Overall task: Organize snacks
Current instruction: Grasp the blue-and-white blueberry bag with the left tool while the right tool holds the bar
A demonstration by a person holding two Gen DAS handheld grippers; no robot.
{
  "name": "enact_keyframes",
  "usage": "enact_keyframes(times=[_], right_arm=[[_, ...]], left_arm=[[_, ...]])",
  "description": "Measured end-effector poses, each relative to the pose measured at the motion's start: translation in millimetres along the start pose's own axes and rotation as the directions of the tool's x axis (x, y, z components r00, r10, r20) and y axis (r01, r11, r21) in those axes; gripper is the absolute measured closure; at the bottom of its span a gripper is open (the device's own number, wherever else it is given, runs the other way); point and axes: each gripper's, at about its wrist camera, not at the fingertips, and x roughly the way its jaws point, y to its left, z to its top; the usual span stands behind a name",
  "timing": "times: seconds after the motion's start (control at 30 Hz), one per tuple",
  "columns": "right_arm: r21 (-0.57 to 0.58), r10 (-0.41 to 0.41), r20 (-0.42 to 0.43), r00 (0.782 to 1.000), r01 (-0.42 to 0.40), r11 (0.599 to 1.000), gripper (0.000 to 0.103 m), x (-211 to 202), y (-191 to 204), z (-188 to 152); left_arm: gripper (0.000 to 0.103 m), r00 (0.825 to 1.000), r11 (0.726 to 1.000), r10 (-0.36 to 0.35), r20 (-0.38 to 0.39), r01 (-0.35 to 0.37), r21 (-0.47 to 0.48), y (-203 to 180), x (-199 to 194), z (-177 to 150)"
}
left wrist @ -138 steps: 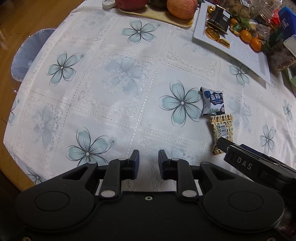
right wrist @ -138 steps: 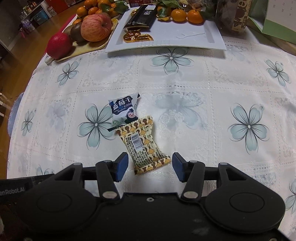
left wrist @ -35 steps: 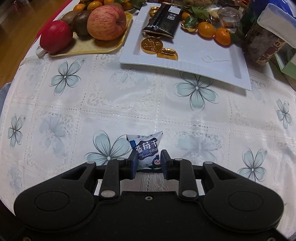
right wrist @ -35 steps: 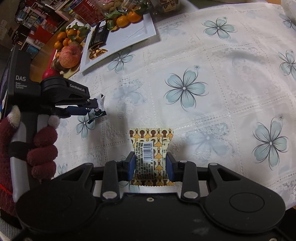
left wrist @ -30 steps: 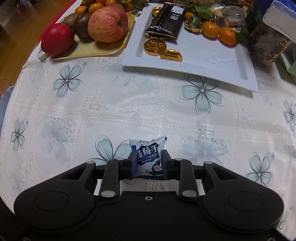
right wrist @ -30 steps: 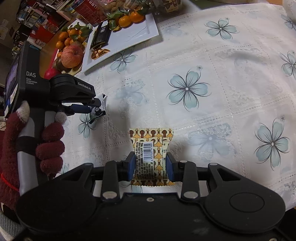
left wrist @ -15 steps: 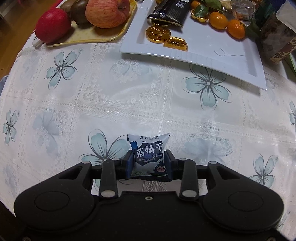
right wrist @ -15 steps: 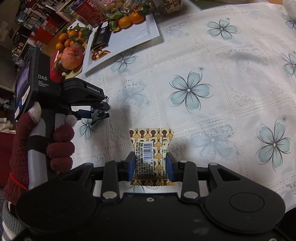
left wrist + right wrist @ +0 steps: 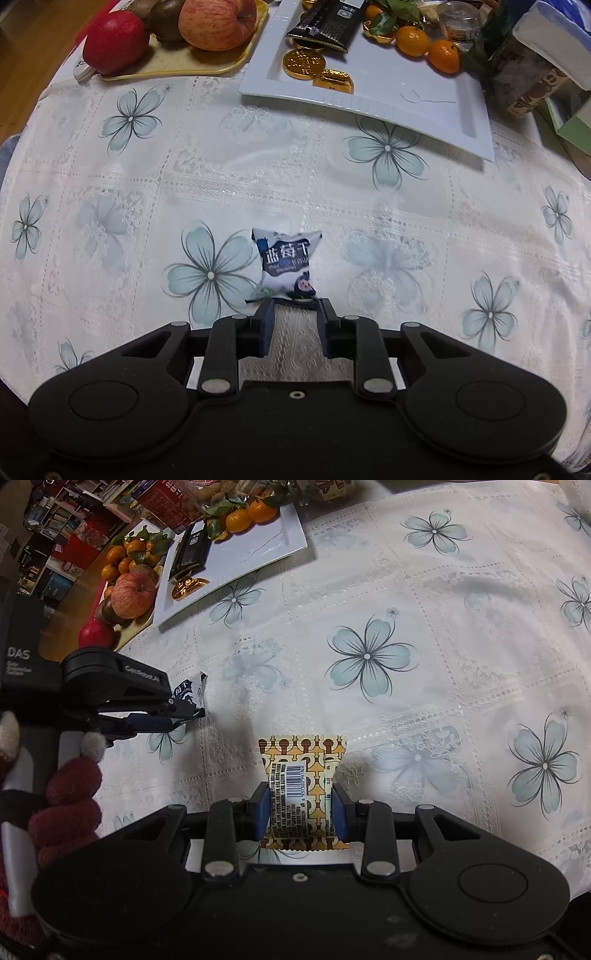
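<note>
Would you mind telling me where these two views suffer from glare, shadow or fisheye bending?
Left wrist view: the tablecloth shines with soft glare, the white tray's edge bows from fisheye bending, and the blue packet reads sharp. Right wrist view: the yellow packet is crisp, a dim shadow lies on the cloth just left of it, and the shelves at top left are dark and bent.

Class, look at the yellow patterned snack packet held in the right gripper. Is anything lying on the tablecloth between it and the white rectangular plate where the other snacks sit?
Nothing visible does. The yellow packet sits between the right gripper's pads, and only bare flowered tablecloth shows between it and the white plate. The left gripper, closing at the blue-and-white packet, stands off to the side.
</note>
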Motion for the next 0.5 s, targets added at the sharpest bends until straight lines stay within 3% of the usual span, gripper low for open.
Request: enact_keyframes(times=[0.2, 0.23, 0.5], right_arm=[[0.01, -0.022, -0.008, 1.0, 0.022, 1.0, 0.067, 4, -4, -3], [0.013, -0.02, -0.008, 1.0, 0.02, 1.0, 0.067, 4, -5, -3], [0.022, 0.011, -0.001, 1.0, -0.011, 1.0, 0.067, -4, -6, 0]], left_arm=[[0.071, 1.0, 1.0, -0.009, 0.028, 0.009, -0.003, 0, -14, -10], [0.067, 0.999, 1.0, -0.002, 0.036, 0.003, -0.008, 0, -14, -8], [0.066, 0.998, 0.998, 0.03, 0.046, -0.028, -0.05, 1, 5, 13]])
